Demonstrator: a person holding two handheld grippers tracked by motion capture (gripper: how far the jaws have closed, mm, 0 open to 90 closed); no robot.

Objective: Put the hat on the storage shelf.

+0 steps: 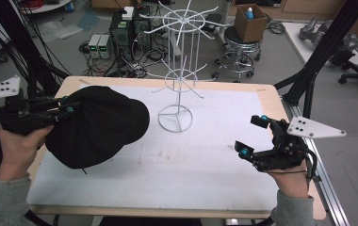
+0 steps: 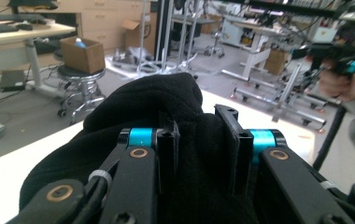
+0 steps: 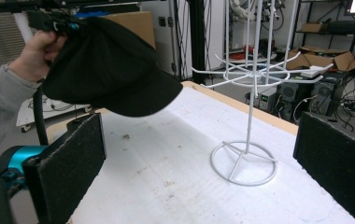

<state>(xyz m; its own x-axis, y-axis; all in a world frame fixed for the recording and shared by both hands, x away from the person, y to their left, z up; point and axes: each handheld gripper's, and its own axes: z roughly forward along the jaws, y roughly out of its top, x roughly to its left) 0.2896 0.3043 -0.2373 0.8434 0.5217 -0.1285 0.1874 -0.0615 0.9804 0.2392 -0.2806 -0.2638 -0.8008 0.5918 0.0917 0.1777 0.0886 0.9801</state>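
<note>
A white-covered worktop (image 1: 167, 165) carries a white wire rack (image 1: 179, 70); cluttered lab floor lies beyond. The black cap (image 1: 97, 125), soft and brimmed, hangs above the worktop's left side, clamped in the left tongs (image 1: 66, 110). The right tongs (image 1: 251, 136) stand apart, empty.

No readable text, label, brand, number or sign appears in any view. The black cap (image 1: 97, 125), the white wire rack (image 1: 179, 70) and the cardboard box (image 1: 249, 22) beyond the rack carry no legible writing.
</note>
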